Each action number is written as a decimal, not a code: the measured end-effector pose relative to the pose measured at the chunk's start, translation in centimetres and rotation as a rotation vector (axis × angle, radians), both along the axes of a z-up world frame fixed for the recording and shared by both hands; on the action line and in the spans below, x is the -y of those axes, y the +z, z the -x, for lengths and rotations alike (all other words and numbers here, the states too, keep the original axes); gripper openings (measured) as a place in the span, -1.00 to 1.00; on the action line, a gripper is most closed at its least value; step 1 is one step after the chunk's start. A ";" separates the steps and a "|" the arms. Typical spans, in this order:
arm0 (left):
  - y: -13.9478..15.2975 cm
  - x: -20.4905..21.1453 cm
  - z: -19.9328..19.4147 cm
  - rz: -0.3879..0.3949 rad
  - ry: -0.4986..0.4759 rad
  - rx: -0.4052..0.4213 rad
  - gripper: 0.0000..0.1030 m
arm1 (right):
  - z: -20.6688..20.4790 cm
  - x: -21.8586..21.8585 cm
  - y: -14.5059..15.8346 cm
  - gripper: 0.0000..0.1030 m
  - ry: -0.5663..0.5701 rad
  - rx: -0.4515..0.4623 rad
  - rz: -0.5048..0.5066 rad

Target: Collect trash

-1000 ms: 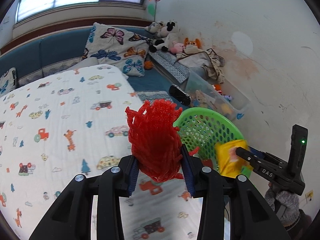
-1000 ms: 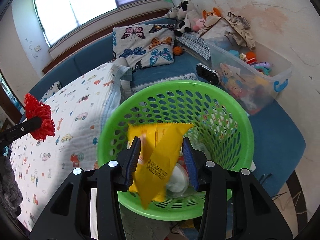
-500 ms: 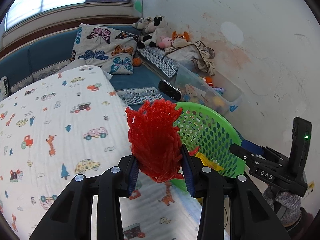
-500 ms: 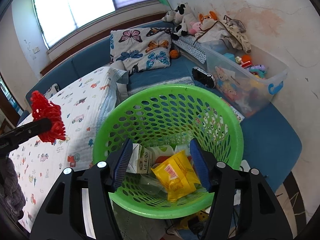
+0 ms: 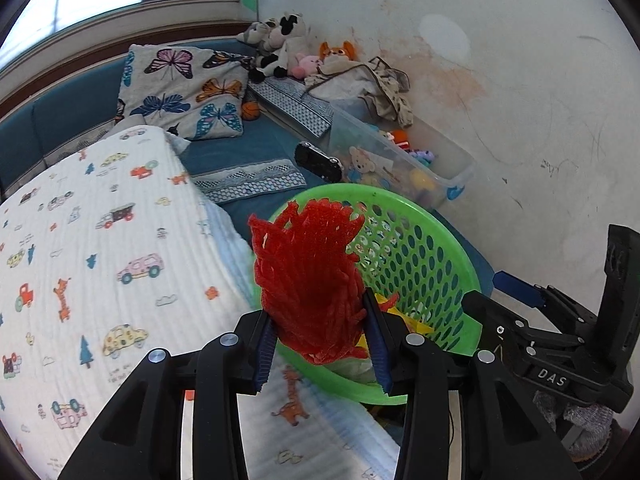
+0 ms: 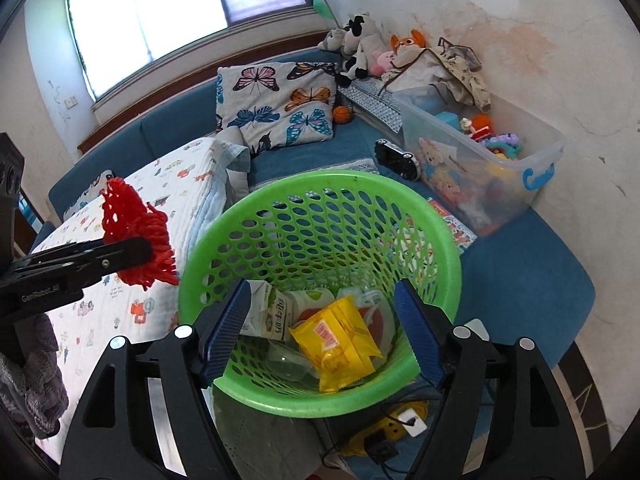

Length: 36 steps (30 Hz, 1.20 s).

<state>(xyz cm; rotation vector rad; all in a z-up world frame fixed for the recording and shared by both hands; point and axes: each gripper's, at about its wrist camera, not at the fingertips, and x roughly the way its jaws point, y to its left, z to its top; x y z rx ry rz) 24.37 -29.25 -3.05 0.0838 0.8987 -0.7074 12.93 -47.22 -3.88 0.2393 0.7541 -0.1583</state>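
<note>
My left gripper (image 5: 320, 340) is shut on a red foam fruit net (image 5: 308, 272) and holds it at the near left rim of the green mesh basket (image 5: 440, 248). The right wrist view shows the net (image 6: 136, 232) just left of the basket (image 6: 440, 224). My right gripper (image 6: 320, 332) is open and empty above the basket's near side. Inside lie a yellow snack packet (image 6: 340, 344), a small carton (image 6: 266, 312) and other wrappers.
A bed with a cartoon-print quilt (image 5: 80, 248) lies left of the basket. A clear toy bin (image 6: 480, 164) stands behind it by the wall, with a butterfly pillow (image 6: 276, 104) and plush toys further back. A yellow power strip (image 6: 384, 432) lies on the floor below the basket.
My right gripper opened and dropped the yellow packet into the basket. My left gripper carried the red net rightward, up to the basket's rim.
</note>
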 end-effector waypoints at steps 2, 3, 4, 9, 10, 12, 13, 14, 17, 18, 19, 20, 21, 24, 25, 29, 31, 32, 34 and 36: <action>-0.3 0.4 0.1 -0.006 -0.006 -0.006 -0.21 | 0.2 0.1 0.0 0.46 -0.001 0.000 0.002; -0.4 0.6 0.2 -0.006 -0.008 -0.011 -0.20 | 0.4 0.2 0.0 0.47 -0.003 0.001 0.002; -0.5 0.8 0.2 -0.006 -0.009 -0.014 -0.19 | 0.5 0.2 0.0 0.47 -0.005 0.002 0.001; -0.7 1.5 0.5 -0.008 -0.028 -0.019 -0.12 | 0.9 0.4 -0.1 0.48 -0.008 0.001 0.005; -0.7 1.7 0.6 -0.007 -0.031 -0.020 -0.09 | 1.0 0.4 -0.1 0.48 -0.009 0.002 0.006; -0.7 2.0 0.7 -0.007 -0.038 -0.017 -0.04 | 1.2 0.5 0.0 0.48 -0.011 0.002 0.012; -0.7 2.1 0.8 -0.005 -0.039 -0.017 -0.02 | 1.2 0.5 0.1 0.48 -0.012 0.003 0.013; -0.7 2.2 0.8 -0.001 -0.040 -0.020 0.00 | 1.3 0.6 0.1 0.48 -0.014 0.004 0.013; -0.7 2.4 1.0 0.011 -0.048 -0.029 0.09 | 1.5 0.8 0.2 0.48 -0.018 0.004 0.014; -0.7 2.4 1.1 0.014 -0.051 -0.031 0.14 | 1.6 0.9 0.2 0.48 -0.019 0.004 0.014; -0.6 2.4 1.1 0.016 -0.052 -0.031 0.28 | 1.6 0.9 0.2 0.48 -0.020 0.004 0.014; -0.6 2.4 1.1 0.018 -0.052 -0.029 0.35 | 1.7 0.9 0.2 0.48 -0.021 0.004 0.014; -0.4 2.3 1.3 0.022 -0.053 -0.023 0.35 | 1.8 0.8 0.2 0.48 -0.023 0.004 0.015; -0.2 2.2 1.5 0.025 -0.056 -0.016 0.35 | 1.9 0.8 0.1 0.49 -0.024 0.003 0.014; -0.2 2.2 1.5 0.027 -0.055 -0.016 0.36 | 2.0 0.7 0.2 0.48 -0.023 0.004 0.015; 0.2 1.6 1.7 0.031 -0.046 -0.011 0.38 | 2.2 0.5 0.4 0.49 -0.021 0.012 0.015; 0.4 1.1 1.9 0.034 -0.039 -0.005 0.38 | 2.4 0.4 0.6 0.49 -0.019 0.015 0.017; 0.6 0.9 2.0 0.037 -0.036 -0.003 0.38 | 2.5 0.3 0.7 0.49 -0.018 0.019 0.016; 0.8 0.4 2.1 0.042 -0.030 0.001 0.39 | 2.7 0.1 0.8 0.50 -0.016 0.023 0.014; 1.0 -0.2 2.3 0.041 -0.022 0.013 0.41 | 2.8 -0.1 1.0 0.51 -0.012 0.028 0.013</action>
